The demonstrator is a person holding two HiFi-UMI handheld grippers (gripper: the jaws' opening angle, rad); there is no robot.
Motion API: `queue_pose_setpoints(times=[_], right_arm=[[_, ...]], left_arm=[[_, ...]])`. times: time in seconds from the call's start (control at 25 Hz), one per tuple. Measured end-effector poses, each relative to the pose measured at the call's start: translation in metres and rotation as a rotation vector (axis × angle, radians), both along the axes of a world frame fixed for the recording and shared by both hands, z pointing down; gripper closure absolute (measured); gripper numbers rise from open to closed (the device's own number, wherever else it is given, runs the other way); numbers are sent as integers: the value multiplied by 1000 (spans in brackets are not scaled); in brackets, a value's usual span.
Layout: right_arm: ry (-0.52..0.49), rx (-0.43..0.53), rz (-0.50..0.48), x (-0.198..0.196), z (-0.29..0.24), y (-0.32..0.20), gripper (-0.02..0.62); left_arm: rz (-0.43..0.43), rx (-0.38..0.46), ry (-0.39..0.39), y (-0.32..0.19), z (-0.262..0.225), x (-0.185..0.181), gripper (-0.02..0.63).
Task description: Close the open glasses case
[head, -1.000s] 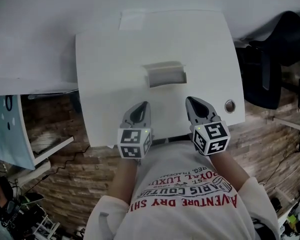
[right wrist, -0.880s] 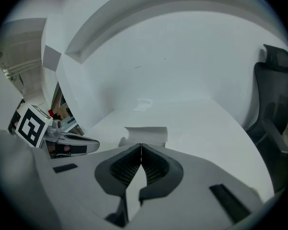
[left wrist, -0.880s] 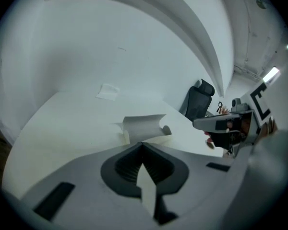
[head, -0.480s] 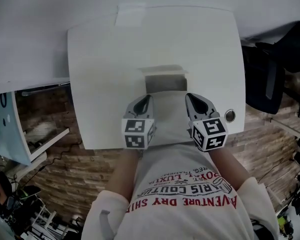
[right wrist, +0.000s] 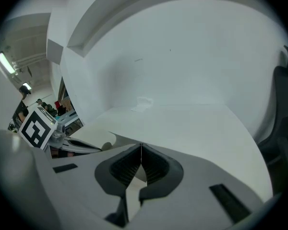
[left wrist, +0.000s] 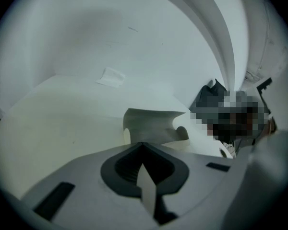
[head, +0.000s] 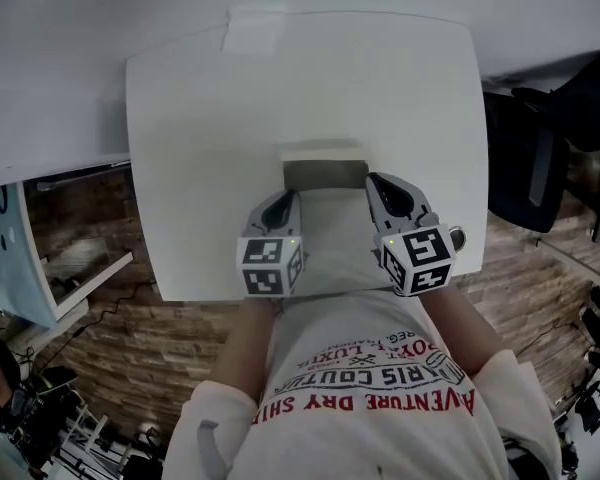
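You held the left hand-held gripper (head: pixel 285 200) and right hand-held gripper (head: pixel 377 183) shut and empty, the open glasses case (head: pixel 325 173) just ahead between them, seemingly to press it closed.

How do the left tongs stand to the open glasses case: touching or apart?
Cannot tell. In the left gripper view the left tongs overlap the glasses case; no view shows contact or gap.
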State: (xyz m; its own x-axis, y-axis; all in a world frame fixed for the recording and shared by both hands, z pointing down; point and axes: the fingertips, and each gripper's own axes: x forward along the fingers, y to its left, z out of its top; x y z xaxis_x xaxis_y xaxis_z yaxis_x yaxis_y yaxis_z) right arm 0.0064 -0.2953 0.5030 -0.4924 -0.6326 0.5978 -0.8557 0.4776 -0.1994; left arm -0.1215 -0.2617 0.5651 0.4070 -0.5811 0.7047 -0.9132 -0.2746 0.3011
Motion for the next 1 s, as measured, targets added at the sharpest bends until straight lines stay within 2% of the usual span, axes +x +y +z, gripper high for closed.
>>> queue_pose_setpoints(times=[0.24, 0.32, 0.4, 0.44, 0.52, 0.64, 0.8, 1.0], right_arm=[[54, 80, -72, -12, -7, -17, 581], [94, 96, -122, -17, -5, -19, 573], [127, 102, -189, -25, -1, -18, 430], [132, 104, -204, -28, 0, -18, 422], [116, 116, -177, -26, -2, -23, 424], [85, 125, -119, -21, -4, -32, 466], [77, 59, -121, -23, 11, -31, 465], [77, 55, -97, -22, 12, -29, 465]], left_arm=[[-31, 4, 18, 1, -1, -1, 607], [-35, 6, 21, 1, 0, 0, 607], [-38, 5, 23, 1, 0, 0, 607], [-39, 4, 23, 1, 0, 0, 607], [-42, 3, 21, 1, 0, 0, 607], [-49, 5, 18, 3, 0, 0, 607], [-54, 10, 16, 2, 0, 0, 607], [-49, 12, 16, 2, 0, -1, 607]])
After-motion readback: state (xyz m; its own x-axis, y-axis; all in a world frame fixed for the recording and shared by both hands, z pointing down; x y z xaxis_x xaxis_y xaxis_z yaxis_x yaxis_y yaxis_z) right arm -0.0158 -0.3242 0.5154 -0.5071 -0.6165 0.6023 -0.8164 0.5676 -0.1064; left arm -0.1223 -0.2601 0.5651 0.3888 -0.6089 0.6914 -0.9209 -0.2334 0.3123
